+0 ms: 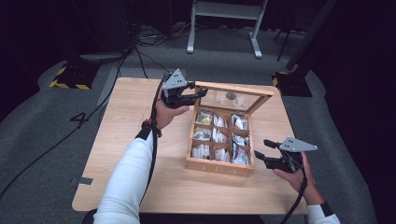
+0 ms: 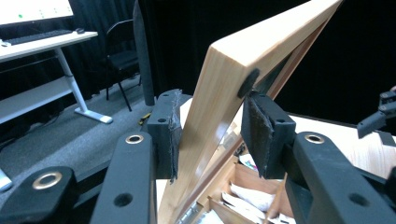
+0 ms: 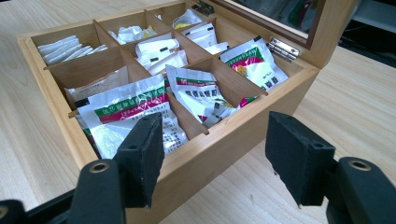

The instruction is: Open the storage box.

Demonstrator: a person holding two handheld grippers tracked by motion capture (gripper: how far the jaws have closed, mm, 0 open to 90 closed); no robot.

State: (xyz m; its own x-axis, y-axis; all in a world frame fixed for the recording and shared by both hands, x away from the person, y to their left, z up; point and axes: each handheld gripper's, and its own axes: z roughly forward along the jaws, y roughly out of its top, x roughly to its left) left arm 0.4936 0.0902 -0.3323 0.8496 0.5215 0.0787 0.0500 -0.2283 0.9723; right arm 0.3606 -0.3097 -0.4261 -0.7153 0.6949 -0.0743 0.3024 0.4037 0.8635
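Observation:
A wooden box point(image 1: 219, 166) with several compartments of tea sachets point(image 1: 240, 123) sits at the middle right of the table. Its glass-paned lid point(image 1: 233, 87) stands raised at the back. My left gripper point(image 1: 201, 93) is shut on the lid's left corner. In the left gripper view the lid's wooden frame point(image 2: 219, 88) runs up between the pads of my left gripper point(image 2: 212, 133). My right gripper point(image 1: 262, 149) hovers open beside the box's right front corner. In the right gripper view my right gripper point(image 3: 215, 128) holds nothing, its jaws spread before the box wall point(image 3: 224, 144) and the sachets point(image 3: 135, 105) behind it.
The light wooden table point(image 1: 130, 140) has bare room left of and in front of the box. A white desk frame point(image 1: 224, 11), floor cables point(image 1: 140, 60) and a yellow-black striped base point(image 1: 70, 79) lie beyond the far edge. A desk point(image 2: 42, 42) and chair point(image 2: 119, 51) stand farther off.

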